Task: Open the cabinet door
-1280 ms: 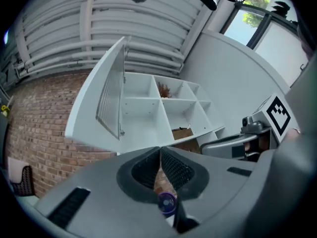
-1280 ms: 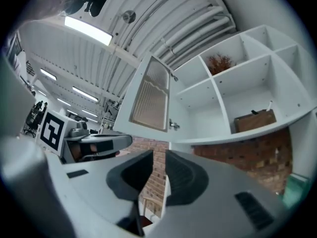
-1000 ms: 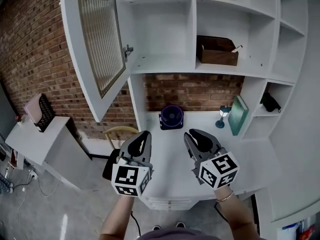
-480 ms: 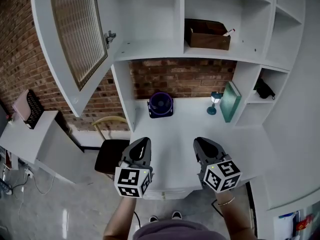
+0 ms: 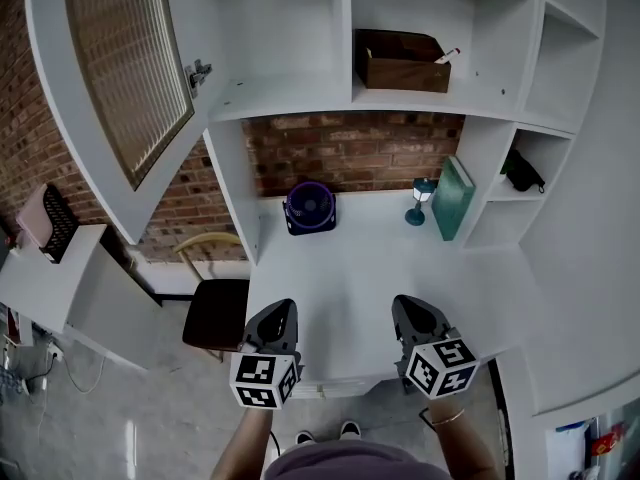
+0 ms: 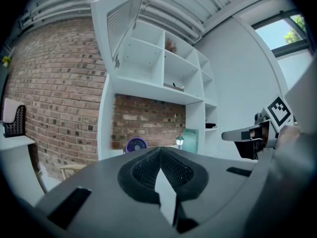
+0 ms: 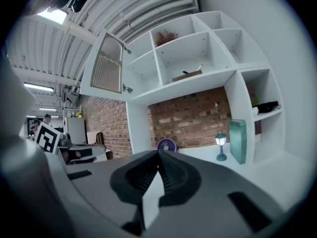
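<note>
Cabinet door [image 5: 105,88] open, swung out at far left, high above surface [image 5: 370,268]; ribbed glass panel in white frame. Left gripper [image 5: 283,310] and right gripper [image 5: 405,304] side by side at near edge of surface, well apart from door. Fingers of both pressed together, nothing between them. Far on surface: purple fan [image 5: 310,206], small lamp [image 5: 420,198], green book [image 5: 452,198] just right of lamp. Wooden box [image 5: 402,63] on shelf above.
</note>
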`<state>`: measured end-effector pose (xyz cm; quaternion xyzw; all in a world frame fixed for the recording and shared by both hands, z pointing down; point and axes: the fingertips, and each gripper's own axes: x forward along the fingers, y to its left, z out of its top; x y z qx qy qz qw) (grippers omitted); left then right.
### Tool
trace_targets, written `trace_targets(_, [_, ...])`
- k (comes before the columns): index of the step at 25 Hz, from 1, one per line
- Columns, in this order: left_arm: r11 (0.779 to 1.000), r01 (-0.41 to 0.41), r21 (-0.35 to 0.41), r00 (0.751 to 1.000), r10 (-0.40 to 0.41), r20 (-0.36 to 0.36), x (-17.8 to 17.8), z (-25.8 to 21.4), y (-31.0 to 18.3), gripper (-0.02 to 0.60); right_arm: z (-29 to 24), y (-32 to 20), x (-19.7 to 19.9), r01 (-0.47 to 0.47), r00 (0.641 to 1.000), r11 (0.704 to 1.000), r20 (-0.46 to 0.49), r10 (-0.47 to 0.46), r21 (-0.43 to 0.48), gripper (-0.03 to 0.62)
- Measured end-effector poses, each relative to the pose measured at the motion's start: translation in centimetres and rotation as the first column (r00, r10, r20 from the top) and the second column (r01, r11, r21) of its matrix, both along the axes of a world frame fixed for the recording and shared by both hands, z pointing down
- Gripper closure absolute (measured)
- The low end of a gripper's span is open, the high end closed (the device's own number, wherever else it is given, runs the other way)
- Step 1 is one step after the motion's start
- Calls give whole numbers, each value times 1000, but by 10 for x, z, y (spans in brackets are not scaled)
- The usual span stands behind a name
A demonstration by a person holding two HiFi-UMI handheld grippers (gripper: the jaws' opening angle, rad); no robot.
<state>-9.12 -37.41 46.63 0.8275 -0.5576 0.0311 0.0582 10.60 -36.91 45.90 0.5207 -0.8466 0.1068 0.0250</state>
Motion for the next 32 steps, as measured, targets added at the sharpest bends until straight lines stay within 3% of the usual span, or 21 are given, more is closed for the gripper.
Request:
trace_targets(5, [999, 13, -49, 1000, -14, -17, 1, 20, 5, 580, 16, 7, 7, -27, 999, 998, 38, 29, -52, 591])
trace_targets(16, [998, 13, -57, 999, -15, -28, 5, 21, 6, 580, 24, 7, 24, -84, 996, 995, 29, 85, -53, 591])
trace_targets(32, [998, 3, -57, 998, -7, -64, 6, 21, 14, 580, 19, 14, 12, -49, 997, 998, 64, 52, -50, 591])
